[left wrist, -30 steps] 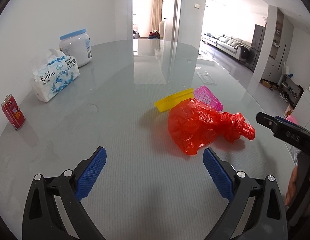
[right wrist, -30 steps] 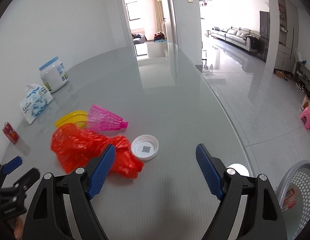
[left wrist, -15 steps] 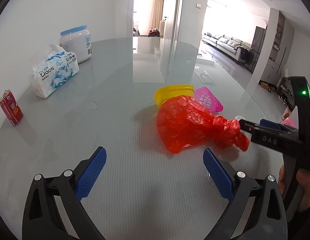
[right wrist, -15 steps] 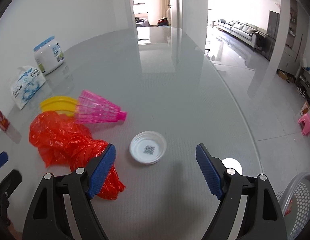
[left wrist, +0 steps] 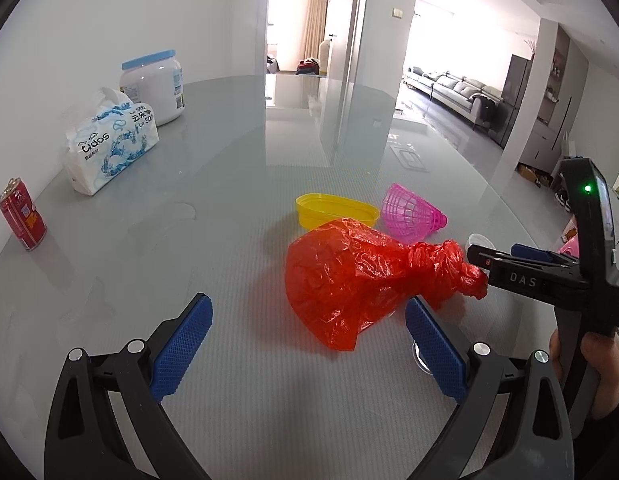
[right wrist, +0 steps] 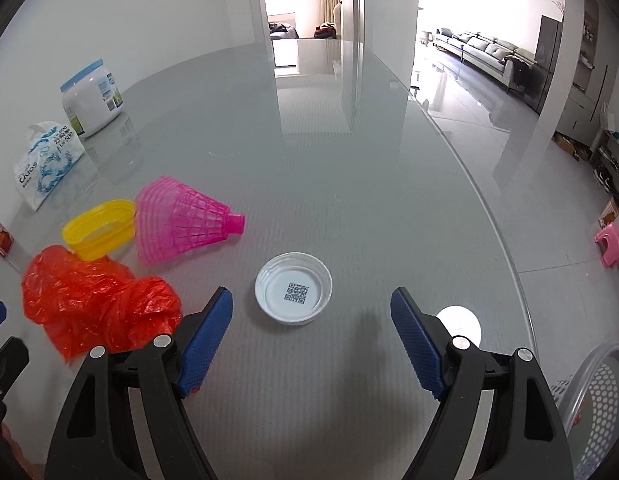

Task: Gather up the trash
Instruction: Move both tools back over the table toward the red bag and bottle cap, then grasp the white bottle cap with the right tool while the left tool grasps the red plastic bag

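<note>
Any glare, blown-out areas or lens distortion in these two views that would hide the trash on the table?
Left wrist: living room window overexposed, glossy table mirrors the doorway, fisheye bends the edges; red bag sharp with a soft shadow. Right wrist: same blown-out window, one bright glare spot near the table edge; white lid crisp, its QR code visible.

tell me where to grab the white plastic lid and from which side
Take the shallow white plastic lid by its raised rim, from above and the near side with the open right claw: it lies flat, open side up, on the glass table, so one finger goes inside, one outside.
</note>
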